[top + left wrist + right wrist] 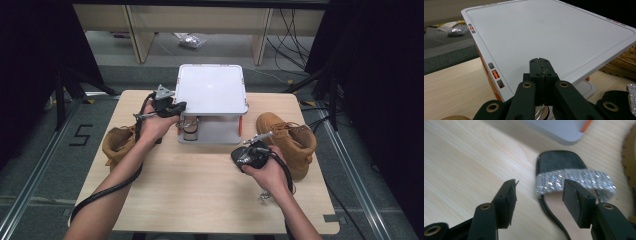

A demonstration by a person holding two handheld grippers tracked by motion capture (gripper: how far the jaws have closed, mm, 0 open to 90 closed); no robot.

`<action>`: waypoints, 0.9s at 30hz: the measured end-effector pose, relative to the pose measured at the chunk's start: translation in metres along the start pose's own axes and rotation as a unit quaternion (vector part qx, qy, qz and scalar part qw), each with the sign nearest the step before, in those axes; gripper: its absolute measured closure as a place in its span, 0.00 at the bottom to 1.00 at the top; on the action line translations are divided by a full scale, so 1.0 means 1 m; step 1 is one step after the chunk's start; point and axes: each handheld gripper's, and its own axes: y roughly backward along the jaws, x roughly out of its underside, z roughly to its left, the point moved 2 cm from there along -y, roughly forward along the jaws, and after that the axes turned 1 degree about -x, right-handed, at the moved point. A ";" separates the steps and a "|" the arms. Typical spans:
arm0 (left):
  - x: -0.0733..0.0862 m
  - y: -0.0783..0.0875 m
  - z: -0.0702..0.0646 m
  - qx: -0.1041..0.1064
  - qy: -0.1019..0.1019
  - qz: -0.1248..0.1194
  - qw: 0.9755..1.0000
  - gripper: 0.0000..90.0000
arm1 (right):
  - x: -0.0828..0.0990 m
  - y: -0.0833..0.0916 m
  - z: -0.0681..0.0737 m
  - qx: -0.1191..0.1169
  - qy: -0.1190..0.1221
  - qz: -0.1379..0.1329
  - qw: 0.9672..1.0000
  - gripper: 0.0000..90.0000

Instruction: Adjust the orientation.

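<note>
The right gripper hangs with jaws wide apart and empty just above a black sandal with a glittery strap, which lies on the wooden table between a white rack and a tan boot. The left gripper, jaws together and apparently empty, sits over the rack's top. Grey floor surrounds the table.

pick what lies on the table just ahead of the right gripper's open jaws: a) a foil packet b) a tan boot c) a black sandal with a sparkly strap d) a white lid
c: the right gripper view shows the right gripper with its jaws apart and a black sandal with a glittering strap lying on the wooden table just past them.
</note>
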 end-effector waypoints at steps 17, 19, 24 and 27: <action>-0.001 -0.001 0.000 0.004 0.002 0.001 1.000 0.99 | 0.029 0.021 -0.043 0.023 0.010 0.088 0.996 0.46; 0.000 0.000 0.000 0.003 0.002 0.000 1.000 0.99 | 0.032 0.019 -0.044 0.023 0.008 0.101 0.995 0.46; -0.001 -0.001 0.000 0.003 0.003 0.002 1.000 0.99 | 0.035 0.010 -0.046 0.030 0.020 0.123 0.992 0.45; -0.001 -0.001 0.000 0.003 0.002 0.002 1.000 0.99 | 0.036 0.005 -0.048 0.036 0.031 0.130 0.990 0.44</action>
